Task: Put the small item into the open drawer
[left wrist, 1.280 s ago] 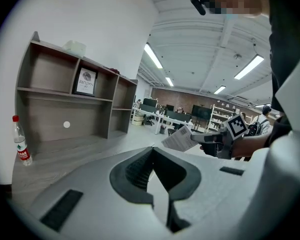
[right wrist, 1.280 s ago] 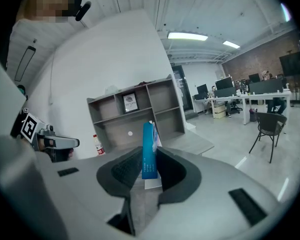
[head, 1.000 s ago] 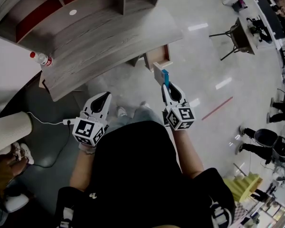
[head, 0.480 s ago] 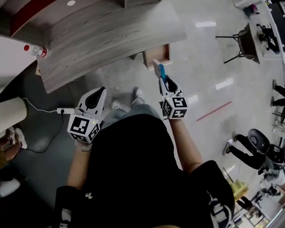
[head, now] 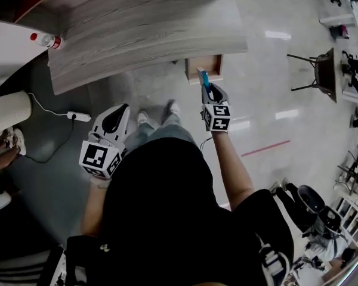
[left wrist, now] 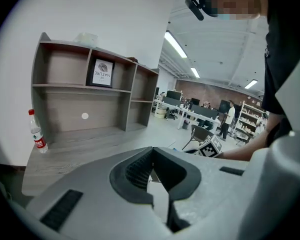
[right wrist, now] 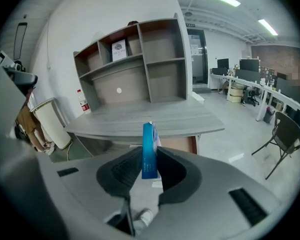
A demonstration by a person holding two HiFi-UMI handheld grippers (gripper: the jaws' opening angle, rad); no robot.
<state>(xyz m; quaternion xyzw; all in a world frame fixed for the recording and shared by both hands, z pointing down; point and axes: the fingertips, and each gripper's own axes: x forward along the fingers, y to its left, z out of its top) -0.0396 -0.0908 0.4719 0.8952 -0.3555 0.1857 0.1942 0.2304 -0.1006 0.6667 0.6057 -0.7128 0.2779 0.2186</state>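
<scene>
Glossy pale floor [head: 268, 100] spreads below a grey wood-grain tabletop [head: 137, 34], and a small open drawer with a brown wooden inside [head: 204, 67] juts out from under the tabletop's near edge. The right gripper [head: 207, 91] reaches toward that drawer, its fingers clamped on a thin flat blue packet [right wrist: 149, 151] that stands upright on edge between them. In the head view the packet's far end overlaps the drawer's front edge – still in the grip, not lying inside. The left gripper [head: 110, 124] hangs well apart to the left over the floor; its fingers stand a narrow gap apart with nothing between them. A clear red-capped bottle [head: 45, 39] stands at the tabletop's far left corner.
</scene>
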